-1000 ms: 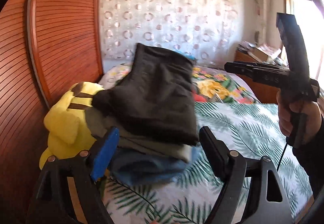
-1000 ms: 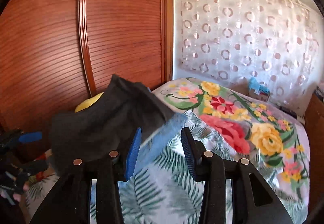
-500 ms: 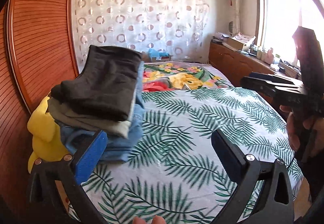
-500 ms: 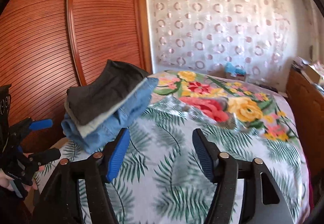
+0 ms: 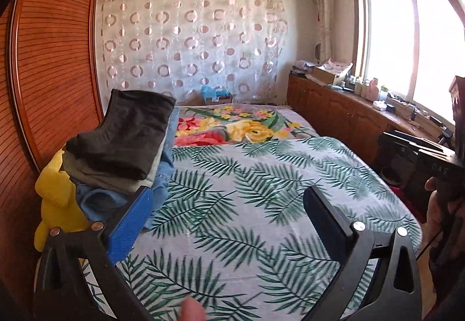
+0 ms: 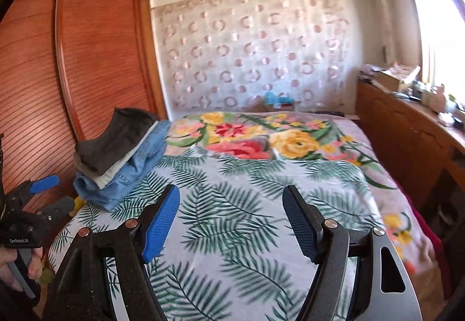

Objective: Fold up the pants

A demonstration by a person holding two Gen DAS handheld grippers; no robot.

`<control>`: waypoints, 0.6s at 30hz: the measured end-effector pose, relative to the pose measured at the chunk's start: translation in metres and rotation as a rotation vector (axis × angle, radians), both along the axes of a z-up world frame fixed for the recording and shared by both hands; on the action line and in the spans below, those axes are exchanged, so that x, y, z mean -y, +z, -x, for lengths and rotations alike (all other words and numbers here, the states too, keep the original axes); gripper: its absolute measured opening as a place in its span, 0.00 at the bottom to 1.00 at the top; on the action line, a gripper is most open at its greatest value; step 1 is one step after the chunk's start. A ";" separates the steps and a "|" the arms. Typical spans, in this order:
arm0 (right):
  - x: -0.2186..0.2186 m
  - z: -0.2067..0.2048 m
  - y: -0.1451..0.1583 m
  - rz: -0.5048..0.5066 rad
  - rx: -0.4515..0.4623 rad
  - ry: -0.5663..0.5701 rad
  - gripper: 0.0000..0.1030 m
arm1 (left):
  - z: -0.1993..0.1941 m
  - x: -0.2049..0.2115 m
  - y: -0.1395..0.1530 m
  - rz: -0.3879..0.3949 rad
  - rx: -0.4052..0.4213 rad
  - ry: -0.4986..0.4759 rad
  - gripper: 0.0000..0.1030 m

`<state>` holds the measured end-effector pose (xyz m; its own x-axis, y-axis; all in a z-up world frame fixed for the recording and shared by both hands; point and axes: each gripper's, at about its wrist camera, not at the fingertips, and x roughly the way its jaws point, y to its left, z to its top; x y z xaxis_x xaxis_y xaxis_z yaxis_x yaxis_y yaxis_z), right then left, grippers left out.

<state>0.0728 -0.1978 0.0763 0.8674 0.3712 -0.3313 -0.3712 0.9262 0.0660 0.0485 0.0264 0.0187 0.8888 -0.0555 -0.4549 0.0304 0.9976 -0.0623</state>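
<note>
Pants [image 5: 125, 141] folded, dark pair atop stack at bed [image 5: 261, 190] left edge, beside wardrobe. Left hand-held gripper [image 5: 226, 222] spread wide, empty; right hand-held gripper [image 6: 231, 222] empty, jaws opening. Back off level, leave stack undisturbed

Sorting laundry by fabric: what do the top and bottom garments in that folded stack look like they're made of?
Top dark pants: likely a soft matte knit or cotton, with no sheen and limp folds. Bottom blue garment: apparently denim, with a faded blue weave and a stitched seam.
</note>
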 end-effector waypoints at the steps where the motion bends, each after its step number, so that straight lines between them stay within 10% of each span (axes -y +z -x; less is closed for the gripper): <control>1: 0.000 0.007 0.002 0.002 0.008 -0.013 0.73 | 0.002 0.002 0.003 -0.004 0.004 0.001 1.00; 18: -0.010 0.062 -0.016 0.009 0.084 -0.077 0.73 | 0.030 0.015 0.028 -0.011 0.063 0.003 1.00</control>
